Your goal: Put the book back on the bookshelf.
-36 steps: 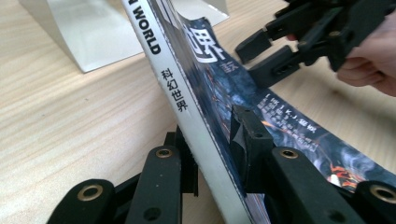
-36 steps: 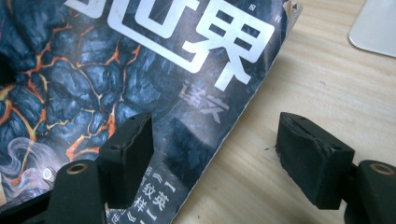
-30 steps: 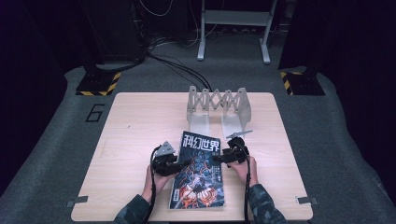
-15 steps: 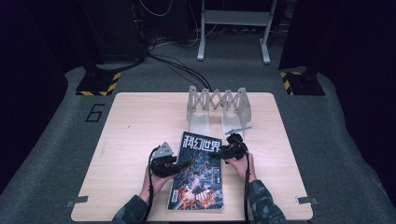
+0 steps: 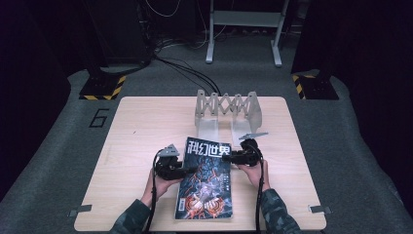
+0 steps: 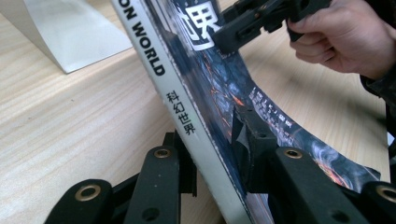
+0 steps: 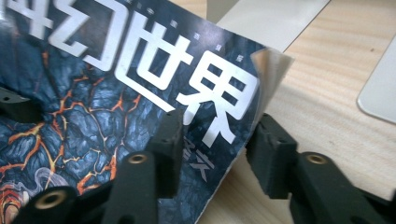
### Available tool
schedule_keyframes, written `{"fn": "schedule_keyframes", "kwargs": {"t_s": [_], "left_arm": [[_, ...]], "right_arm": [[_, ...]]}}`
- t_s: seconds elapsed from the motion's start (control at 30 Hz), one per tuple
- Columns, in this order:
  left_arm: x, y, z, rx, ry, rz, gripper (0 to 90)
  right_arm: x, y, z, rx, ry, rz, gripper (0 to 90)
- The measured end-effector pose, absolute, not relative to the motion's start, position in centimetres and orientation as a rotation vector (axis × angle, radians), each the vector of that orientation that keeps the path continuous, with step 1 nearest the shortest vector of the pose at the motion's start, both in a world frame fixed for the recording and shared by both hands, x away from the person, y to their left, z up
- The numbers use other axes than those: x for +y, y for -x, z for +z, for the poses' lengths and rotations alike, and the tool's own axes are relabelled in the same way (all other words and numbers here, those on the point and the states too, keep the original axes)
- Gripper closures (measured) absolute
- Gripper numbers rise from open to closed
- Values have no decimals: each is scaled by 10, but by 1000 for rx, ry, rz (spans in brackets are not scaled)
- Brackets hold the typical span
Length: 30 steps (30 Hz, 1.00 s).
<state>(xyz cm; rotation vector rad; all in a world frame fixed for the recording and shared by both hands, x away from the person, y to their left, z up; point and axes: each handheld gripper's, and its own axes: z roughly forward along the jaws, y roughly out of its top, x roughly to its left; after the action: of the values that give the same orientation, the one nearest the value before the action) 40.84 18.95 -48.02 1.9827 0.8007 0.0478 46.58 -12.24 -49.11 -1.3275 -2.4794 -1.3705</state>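
While our left gripper [image 6: 210, 163] pinches the magazine [image 5: 207, 180], we shut the closing, not-yet-pinching right gripper [image 7: 215, 149] gently on its edge.

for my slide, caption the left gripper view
Left gripper clamps the spine of a dark lava-patterned magazine above the pale wooden table.

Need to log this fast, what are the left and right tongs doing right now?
Left tongs: shut on the magazine spine.
Right tongs: just been closing, astride the magazine's edge, not yet pressing.

Table evenly lit, surroundings dark; high view soft
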Motion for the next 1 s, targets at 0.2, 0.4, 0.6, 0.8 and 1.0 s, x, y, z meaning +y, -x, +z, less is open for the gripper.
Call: {"fn": "schedule_keyframes", "kwargs": {"t_s": [0.2, 0.4, 0.6, 0.8, 1.0], "left_arm": [[193, -416, -477, 805, -2020, -23, 688], [194, -423, -473, 792, -2057, -94, 624], [194, -425, -470, 790, -2064, -116, 601], [194, -429, -466, 771, -2062, -142, 582], [191, -434, -461, 759, -2078, -153, 573]], "right_arm": [[-119, -460, -482, -2555, 1315, -1365, 704], [-117, -456, -475, -2604, 1289, -1387, 736], [-115, -453, -467, -2649, 1263, -1415, 749], [-115, -450, -459, -2674, 1233, -1448, 762], [-114, -448, -453, -2694, 1201, -1480, 768]]}}
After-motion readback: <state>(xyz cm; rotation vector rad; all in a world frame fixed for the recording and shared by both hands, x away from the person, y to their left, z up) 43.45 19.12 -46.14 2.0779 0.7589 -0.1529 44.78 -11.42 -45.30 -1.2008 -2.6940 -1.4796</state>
